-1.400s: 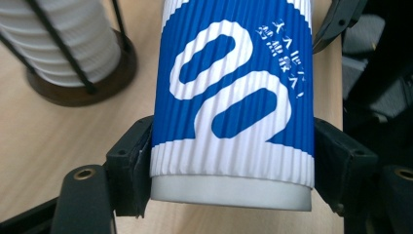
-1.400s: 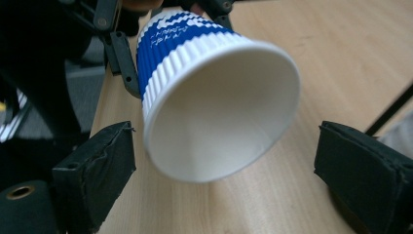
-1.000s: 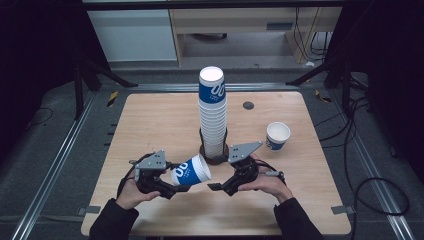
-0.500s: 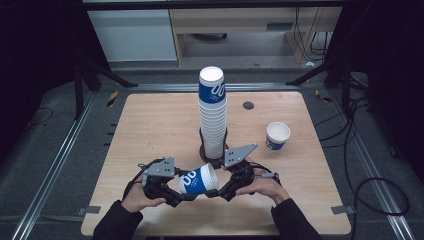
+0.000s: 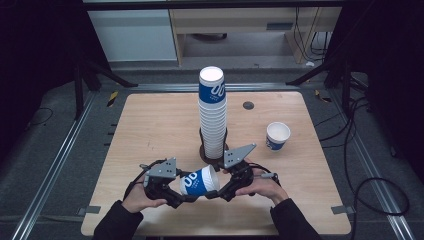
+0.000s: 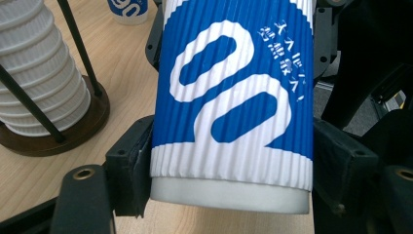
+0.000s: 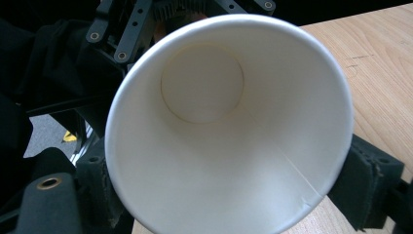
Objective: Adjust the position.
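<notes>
Handover in progress — both the left tool (image 5: 186, 196) and right tool (image 5: 216, 191) clamp the cup (image 5: 199, 181); next, one should release

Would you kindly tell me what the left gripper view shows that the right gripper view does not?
The left gripper view alone gives the held cup's ribbed blue-and-white outside, plus the cup stack in its wooden-based holder and a second cup standing beyond. The right gripper view alone looks into the cup's white interior to its round bottom. Both share that one cup, black jaws flanking it, and the wooden table.
</notes>
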A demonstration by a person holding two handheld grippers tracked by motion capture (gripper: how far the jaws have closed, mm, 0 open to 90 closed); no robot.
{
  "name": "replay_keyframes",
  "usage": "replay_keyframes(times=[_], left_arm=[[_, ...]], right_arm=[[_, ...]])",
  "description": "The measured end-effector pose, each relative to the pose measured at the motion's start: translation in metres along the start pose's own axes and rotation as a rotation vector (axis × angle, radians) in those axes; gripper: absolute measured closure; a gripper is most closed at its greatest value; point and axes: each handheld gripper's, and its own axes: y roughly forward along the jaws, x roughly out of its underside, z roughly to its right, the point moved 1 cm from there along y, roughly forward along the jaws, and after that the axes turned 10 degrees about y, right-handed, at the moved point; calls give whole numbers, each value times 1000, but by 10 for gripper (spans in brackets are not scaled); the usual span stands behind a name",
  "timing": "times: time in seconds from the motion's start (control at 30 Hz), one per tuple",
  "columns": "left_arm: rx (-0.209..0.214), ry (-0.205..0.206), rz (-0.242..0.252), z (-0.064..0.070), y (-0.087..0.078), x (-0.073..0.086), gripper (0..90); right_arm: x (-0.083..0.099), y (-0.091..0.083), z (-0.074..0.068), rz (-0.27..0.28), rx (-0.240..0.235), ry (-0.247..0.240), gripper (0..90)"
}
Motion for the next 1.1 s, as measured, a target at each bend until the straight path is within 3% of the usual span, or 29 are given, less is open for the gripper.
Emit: replay_keyframes(times=[0.2, 0.33, 0.47, 0.73, 1.1], left_arm=[[-27, -11, -4, -3, -6, 0, 190], [-65, -18, -73, -7, -6, 5, 163], [-60, -8, -156, -8, 4, 10, 150], [-37, 28, -240, -1, 23, 12, 156], [0, 56, -295, 4, 35, 13, 262]], right_arm=[[-1, -5, 1, -10, 43, -14, 161], [0, -8, 2, -60, 115, -28, 158], [3, -3, 3, -139, 175, -43, 157], [6, 13, 1, -226, 181, -68, 157], [6, 19, -5, -241, 137, -90, 156]])
